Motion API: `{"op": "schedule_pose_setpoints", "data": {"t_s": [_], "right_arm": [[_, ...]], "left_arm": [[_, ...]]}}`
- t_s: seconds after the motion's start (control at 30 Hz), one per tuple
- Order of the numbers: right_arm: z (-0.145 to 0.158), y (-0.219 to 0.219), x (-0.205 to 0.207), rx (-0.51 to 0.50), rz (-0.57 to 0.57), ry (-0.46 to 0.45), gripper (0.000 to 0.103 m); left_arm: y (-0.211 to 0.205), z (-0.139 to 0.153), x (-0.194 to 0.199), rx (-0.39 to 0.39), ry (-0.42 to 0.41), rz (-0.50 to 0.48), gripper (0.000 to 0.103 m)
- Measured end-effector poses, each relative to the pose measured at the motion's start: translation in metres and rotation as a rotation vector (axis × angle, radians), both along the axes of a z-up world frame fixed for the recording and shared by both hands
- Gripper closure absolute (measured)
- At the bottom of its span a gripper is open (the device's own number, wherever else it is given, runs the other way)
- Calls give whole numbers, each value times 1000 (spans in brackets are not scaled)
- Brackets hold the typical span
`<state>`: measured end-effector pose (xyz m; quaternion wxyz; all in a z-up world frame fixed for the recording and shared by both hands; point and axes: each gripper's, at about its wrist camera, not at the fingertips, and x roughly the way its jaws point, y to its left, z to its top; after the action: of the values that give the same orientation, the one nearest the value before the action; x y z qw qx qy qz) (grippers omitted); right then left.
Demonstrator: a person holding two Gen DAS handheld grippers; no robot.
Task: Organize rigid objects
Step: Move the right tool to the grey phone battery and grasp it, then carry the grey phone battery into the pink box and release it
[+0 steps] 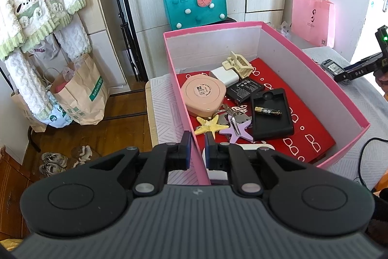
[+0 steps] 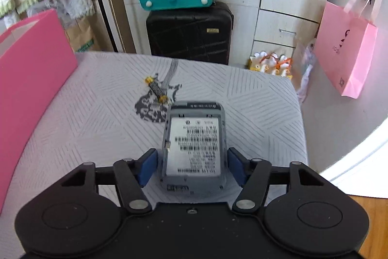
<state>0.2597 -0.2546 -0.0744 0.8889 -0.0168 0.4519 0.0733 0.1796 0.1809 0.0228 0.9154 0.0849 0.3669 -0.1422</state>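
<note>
One grey phone (image 2: 194,147) lies lengthwise between the open right tongs (image 2: 192,165).

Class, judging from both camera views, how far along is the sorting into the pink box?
Done: compact, keys and a battery lie in the pink box. In hand: the right gripper straddles the grey phone, jaws not touching. Left: that phone and the battery on the cloth.

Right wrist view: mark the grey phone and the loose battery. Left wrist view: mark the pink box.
grey phone (image 2: 194,145), right wrist view, on its white label.
battery (image 2: 156,89), right wrist view, mid-body, on the cloth.
pink box (image 1: 339,91), left wrist view, on its right wall's rim.
</note>
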Motion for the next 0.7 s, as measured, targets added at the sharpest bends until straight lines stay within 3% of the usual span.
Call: {"op": "schedule_pose_setpoints", "data": {"t_s": [0.1,0.3,0.47,0.57,0.7], "right_arm": [[-1,-1,6,-7,-5,-28,38],[3,4,-2,10,-28,-66,39],[26,20,-29,33,12,-133,38],[48,37,-48,65,78,-177,38],[86,76,-61,139,255,-262,38]], "left_arm": [[0,0,0,-2,2,2,93],[0,0,0,-1,5,8,93],[-1,0,1,-3,6,17,93],[-1,0,1,-4,5,18,93],[-2,-1,2,-15,11,30,93]]}}
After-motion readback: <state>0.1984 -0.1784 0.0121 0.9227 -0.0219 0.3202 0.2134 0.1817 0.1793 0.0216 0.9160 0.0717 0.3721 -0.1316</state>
